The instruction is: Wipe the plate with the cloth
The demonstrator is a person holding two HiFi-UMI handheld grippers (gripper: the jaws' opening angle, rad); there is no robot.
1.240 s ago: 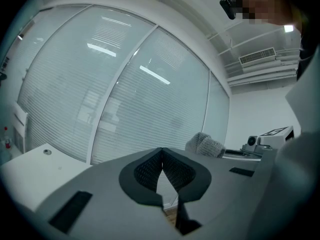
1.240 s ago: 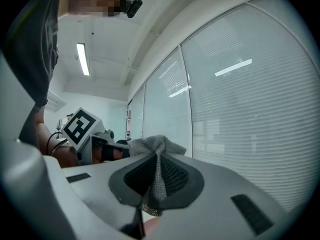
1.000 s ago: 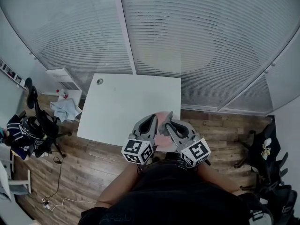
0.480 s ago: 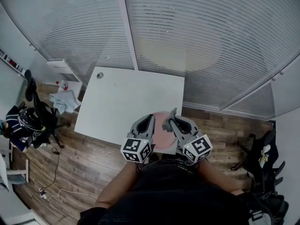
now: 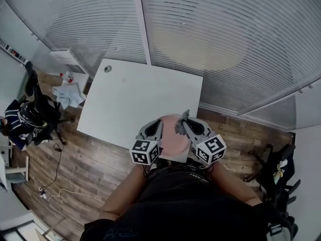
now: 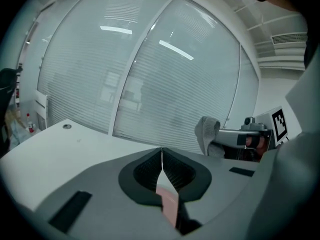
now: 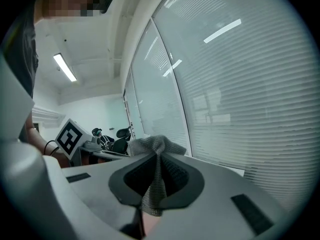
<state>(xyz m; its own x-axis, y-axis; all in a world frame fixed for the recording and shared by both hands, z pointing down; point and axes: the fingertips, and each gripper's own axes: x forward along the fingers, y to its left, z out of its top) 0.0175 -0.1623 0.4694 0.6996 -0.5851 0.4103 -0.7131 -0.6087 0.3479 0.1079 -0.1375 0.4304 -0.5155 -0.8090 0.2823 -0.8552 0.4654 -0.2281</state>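
Low in the middle of the head view, the pink plate (image 5: 173,140) sits between my two grippers, at the near edge of the white counter (image 5: 135,104). The fingers of my right gripper (image 7: 157,156) pinch the grey cloth (image 7: 152,194). The fingers of my left gripper (image 6: 161,151) are pressed together at the tips. The plate shows just under them, but I cannot tell if they hold its rim. I judge that the cloth is ready and the wiping itself is not yet begun.
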